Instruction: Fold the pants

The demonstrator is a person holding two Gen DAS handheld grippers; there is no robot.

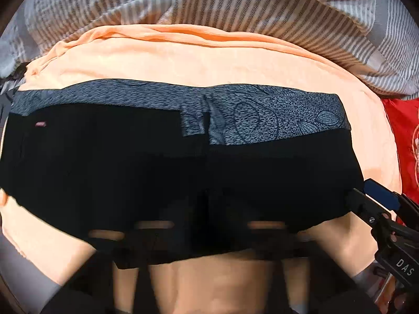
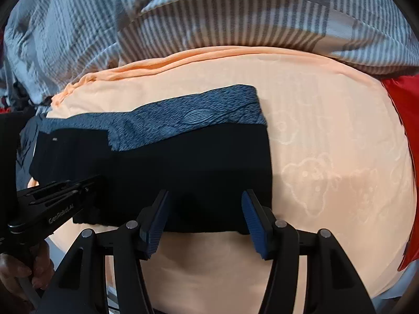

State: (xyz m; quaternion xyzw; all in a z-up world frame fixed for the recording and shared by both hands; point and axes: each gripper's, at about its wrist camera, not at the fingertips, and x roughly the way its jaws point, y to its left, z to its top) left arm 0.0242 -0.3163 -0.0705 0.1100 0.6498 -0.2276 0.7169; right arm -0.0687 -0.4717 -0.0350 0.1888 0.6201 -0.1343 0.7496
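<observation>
The black pants [image 1: 170, 172] lie folded in a flat rectangle on a peach sheet [image 1: 196, 60], with a grey-blue patterned lining band [image 1: 262, 120] along the far edge. They also show in the right wrist view [image 2: 188, 167]. My right gripper [image 2: 205, 209] is open, its blue-padded fingers [image 2: 252, 217] straddling the near edge of the pants. It shows at the right in the left wrist view [image 1: 377, 198]. My left gripper [image 1: 209, 229] is blurred at the pants' near edge; in the right wrist view [image 2: 91, 183] it reaches in from the left over the pants.
A grey-and-white striped duvet [image 1: 235, 2] is bunched along the far side of the sheet. A red embroidered cloth [image 1: 406, 141] lies to the right. Bare peach sheet [image 2: 327, 157] stretches to the right of the pants.
</observation>
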